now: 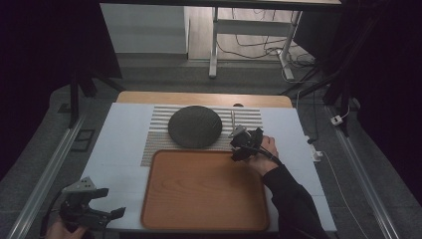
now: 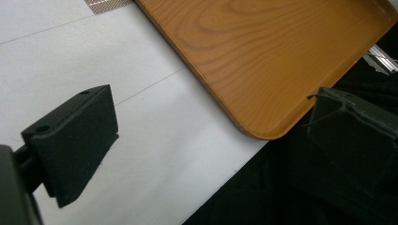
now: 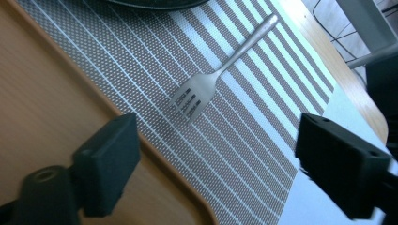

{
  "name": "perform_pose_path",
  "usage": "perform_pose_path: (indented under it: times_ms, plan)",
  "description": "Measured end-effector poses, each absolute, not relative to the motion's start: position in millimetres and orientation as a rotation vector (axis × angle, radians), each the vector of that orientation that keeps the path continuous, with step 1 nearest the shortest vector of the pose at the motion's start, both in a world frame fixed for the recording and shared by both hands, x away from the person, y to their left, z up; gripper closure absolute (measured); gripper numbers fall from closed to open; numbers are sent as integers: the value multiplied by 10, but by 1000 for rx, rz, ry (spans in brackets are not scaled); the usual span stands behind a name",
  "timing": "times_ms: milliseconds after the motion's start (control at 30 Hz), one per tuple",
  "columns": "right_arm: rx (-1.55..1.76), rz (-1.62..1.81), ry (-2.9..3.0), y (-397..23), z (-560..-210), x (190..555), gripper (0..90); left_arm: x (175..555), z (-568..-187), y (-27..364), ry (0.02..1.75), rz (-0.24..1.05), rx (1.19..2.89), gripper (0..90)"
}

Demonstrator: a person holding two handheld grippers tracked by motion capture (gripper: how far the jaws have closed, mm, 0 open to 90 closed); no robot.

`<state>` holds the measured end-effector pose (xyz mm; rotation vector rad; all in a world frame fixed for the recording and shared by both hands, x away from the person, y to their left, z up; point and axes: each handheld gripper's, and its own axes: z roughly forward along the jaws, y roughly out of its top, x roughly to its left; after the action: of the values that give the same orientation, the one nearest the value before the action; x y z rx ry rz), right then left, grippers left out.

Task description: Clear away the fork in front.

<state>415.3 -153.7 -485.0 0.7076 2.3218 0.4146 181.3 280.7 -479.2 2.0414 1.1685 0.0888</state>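
Wood-grain tray (image 1: 204,191), empty, lay at the near edge of the surface (image 1: 119,144), with nothing yet loaded onto it. The left claw (image 1: 107,201) hung released at the near left corner of the surface, its jaws wide apart with nothing between them; in the left gripper view the same jaws framed bare white covering and the tray's rounded near corner (image 2: 263,133). The right claw (image 1: 238,144) was held over the tray's far right corner, jaws parted and gripping nothing, and pointed toward the fork (image 3: 211,79). The fork rested flat on the striped placemat (image 3: 244,140), just beyond the tray's far rim, tines toward the tray and handle toward the far edge of the surface, apart from both jaws. A dark round plate (image 1: 194,126) sat on the same placemat, to the left of the fork and touching nothing else that could be made out.

Judged from this arrangement, the work stood at its beginning: the fork had been approached but not grasped, and both fork and plate remained off the tray. Closing on the fork, lifting it, and setting it down were all left to do.

The surface was covered in white, with a strip of bare wood along its far edge (image 1: 204,98). Beyond it lay grey floor, a pale table frame (image 1: 215,45), loose cables (image 1: 259,45), and dark curtains at both sides.
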Motion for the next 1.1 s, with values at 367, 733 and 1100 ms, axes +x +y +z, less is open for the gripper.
perform_pose_path:
  times_ms: [367, 733, 1100]
  plan:
    - [509, 265, 2332, -1380, -5003, 4266, 476, 1814, -4792, 2806, 1168, 88, 2043, 18]
    - [287, 129, 2304, -1227, -5188, 4282, 735, 1813, -4792, 2803, 1165, 86, 2046, 18]
    - [200, 110, 2288, -1221, -5152, 4263, 897, 1811, -4792, 2800, 1161, 88, 2048, 19]
